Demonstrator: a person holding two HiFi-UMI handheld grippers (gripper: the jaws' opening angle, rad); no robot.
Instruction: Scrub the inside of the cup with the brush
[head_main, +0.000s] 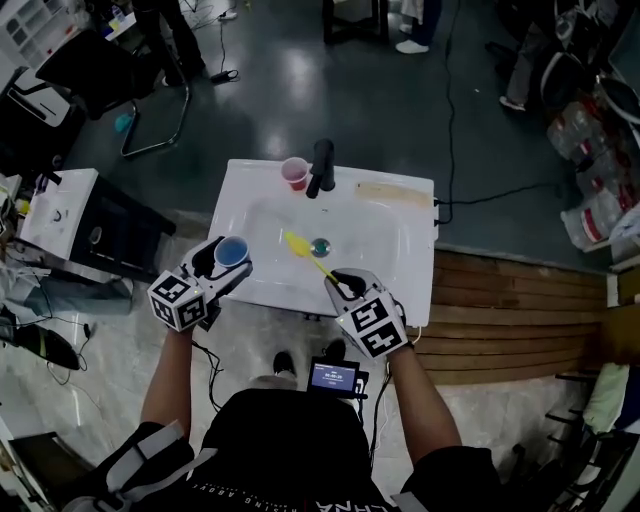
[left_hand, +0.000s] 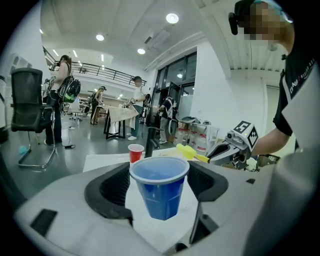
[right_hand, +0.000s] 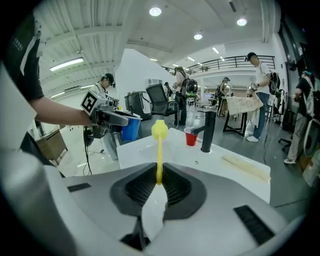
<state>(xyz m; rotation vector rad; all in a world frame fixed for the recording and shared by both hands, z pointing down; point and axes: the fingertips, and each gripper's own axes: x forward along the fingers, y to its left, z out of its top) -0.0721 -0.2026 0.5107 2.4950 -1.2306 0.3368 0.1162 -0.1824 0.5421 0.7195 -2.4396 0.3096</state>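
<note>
Right gripper (head_main: 343, 284) is clamped on the thin handle of the yellow brush (head_main: 304, 254), jaws pinched tight, and the bristle head points away from the person over the white sink (head_main: 400, 235). Left gripper (head_main: 226, 268) is closed around the blue cup (left_hand: 160, 187), squeezing its sides. The cup is upright, mouth open to the top, held over the sink's near left edge. Brush and cup are apart, the brush head hanging in the air to the cup's right, outside it. Further out, a red cup (head_main: 295, 172) stands on the back rim just beside the black tap (head_main: 321, 167), and the drain (head_main: 320, 244) shows in the basin just beside the brush
</note>
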